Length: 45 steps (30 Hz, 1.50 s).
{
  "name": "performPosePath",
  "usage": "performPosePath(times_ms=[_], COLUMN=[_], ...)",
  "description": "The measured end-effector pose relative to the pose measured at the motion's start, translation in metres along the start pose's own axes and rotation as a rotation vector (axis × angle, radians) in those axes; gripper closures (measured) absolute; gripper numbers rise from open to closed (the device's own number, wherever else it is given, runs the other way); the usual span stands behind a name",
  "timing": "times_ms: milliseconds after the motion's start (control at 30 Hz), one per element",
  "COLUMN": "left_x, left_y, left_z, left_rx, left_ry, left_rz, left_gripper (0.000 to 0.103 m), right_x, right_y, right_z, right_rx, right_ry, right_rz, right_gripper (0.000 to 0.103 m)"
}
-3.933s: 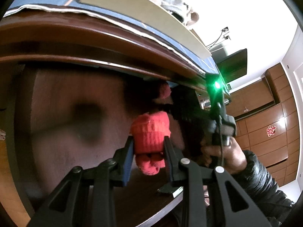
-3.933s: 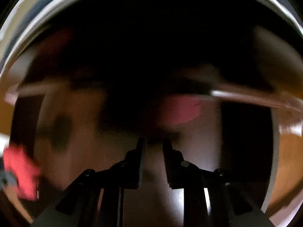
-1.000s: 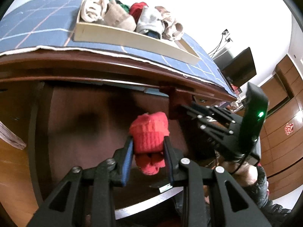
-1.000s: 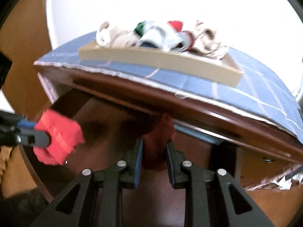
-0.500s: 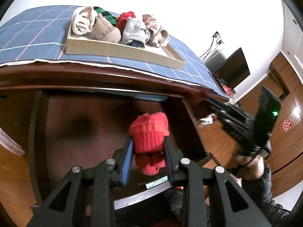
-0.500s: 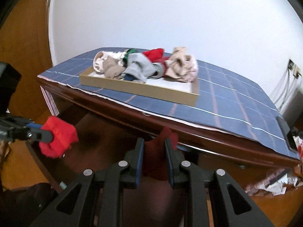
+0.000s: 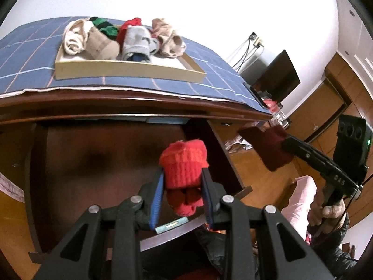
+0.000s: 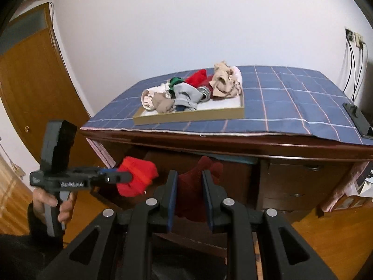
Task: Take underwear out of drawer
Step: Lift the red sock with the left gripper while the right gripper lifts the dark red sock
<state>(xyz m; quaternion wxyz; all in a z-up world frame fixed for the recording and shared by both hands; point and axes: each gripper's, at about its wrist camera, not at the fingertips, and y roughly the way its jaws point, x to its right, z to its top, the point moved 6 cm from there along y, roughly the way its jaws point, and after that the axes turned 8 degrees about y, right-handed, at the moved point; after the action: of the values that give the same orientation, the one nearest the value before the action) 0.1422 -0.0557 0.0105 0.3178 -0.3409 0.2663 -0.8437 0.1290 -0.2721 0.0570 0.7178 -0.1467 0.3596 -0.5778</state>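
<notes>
My left gripper point(image 7: 181, 182) is shut on a bright red rolled underwear point(image 7: 184, 170), held above the open dark wooden drawer point(image 7: 93, 175). It also shows at the left of the right wrist view point(image 8: 136, 179). My right gripper point(image 8: 190, 184) is shut on a dark red underwear point(image 8: 193, 186), held in front of the drawer point(image 8: 235, 182). In the left wrist view that dark red piece point(image 7: 268, 147) hangs from the right gripper at the right, clear of the drawer.
A shallow wooden tray point(image 8: 186, 114) with several rolled garments point(image 8: 186, 91) sits on the blue checked cloth point(image 8: 291, 98) on the dresser top. A black phone point(image 8: 359, 119) lies at its right edge. A door point(image 8: 28, 88) stands left.
Both grippers have risen and pulled back from the drawer with their garments. The right gripper has moved further right and away from the dresser; the tray top now shows fully.
</notes>
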Motion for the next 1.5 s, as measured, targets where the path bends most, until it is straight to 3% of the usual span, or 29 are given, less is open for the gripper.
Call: performPosePath(times_ms=[200,333,467,733,867,967,1000,1067,1100,1133,1267,1367,1500], left_x=[0.008,0.008,0.011,0.020,0.022,0.018,0.012,-0.004,-0.012,-0.022,-0.047,-0.069,-0.078], left_y=[-0.009,-0.019,-0.033,-0.048,-0.051,-0.044,-0.040,-0.026,-0.018,-0.007,0.033,0.066,0.102], left_z=[0.000,-0.001,0.001,0.002,0.002,0.000,-0.001,-0.003,-0.005,-0.006,-0.007,-0.015,-0.036], left_rx=[0.042,0.083,0.148,0.206,0.220,0.179,0.151,0.078,0.043,-0.005,-0.130,-0.238,-0.374], left_ry=[0.037,0.039,0.055,0.087,0.096,0.098,0.089,0.066,0.052,0.032,-0.026,-0.045,-0.053], left_rz=[0.050,0.044,0.087,0.112,0.106,0.117,0.115,0.111,0.119,0.134,0.114,0.236,0.222], left_gripper=[0.075,0.075,0.075,0.075,0.080,0.080,0.075,0.055,0.039,0.034,0.034,0.034,0.034], right_x=[-0.021,-0.035,-0.045,-0.067,-0.075,-0.074,-0.073,-0.070,-0.069,-0.069,-0.066,-0.053,-0.031], right_y=[0.012,0.015,0.017,0.014,0.017,0.021,0.022,0.025,0.026,0.027,0.033,0.040,0.058], right_z=[-0.002,-0.005,-0.002,-0.001,-0.004,-0.007,-0.008,-0.010,-0.011,-0.012,-0.015,-0.018,-0.021], right_rx=[0.110,0.149,0.182,0.237,0.240,0.226,0.220,0.210,0.208,0.205,0.202,0.196,0.148], right_ry=[-0.051,-0.095,-0.141,-0.188,-0.199,-0.198,-0.191,-0.184,-0.184,-0.183,-0.171,-0.155,-0.106], right_rz=[-0.086,-0.135,-0.181,-0.212,-0.208,-0.213,-0.207,-0.202,-0.203,-0.202,-0.189,-0.200,-0.197], right_gripper=[0.080,0.080,0.080,0.080,0.080,0.080,0.080,0.080,0.080,0.080,0.080,0.080,0.080])
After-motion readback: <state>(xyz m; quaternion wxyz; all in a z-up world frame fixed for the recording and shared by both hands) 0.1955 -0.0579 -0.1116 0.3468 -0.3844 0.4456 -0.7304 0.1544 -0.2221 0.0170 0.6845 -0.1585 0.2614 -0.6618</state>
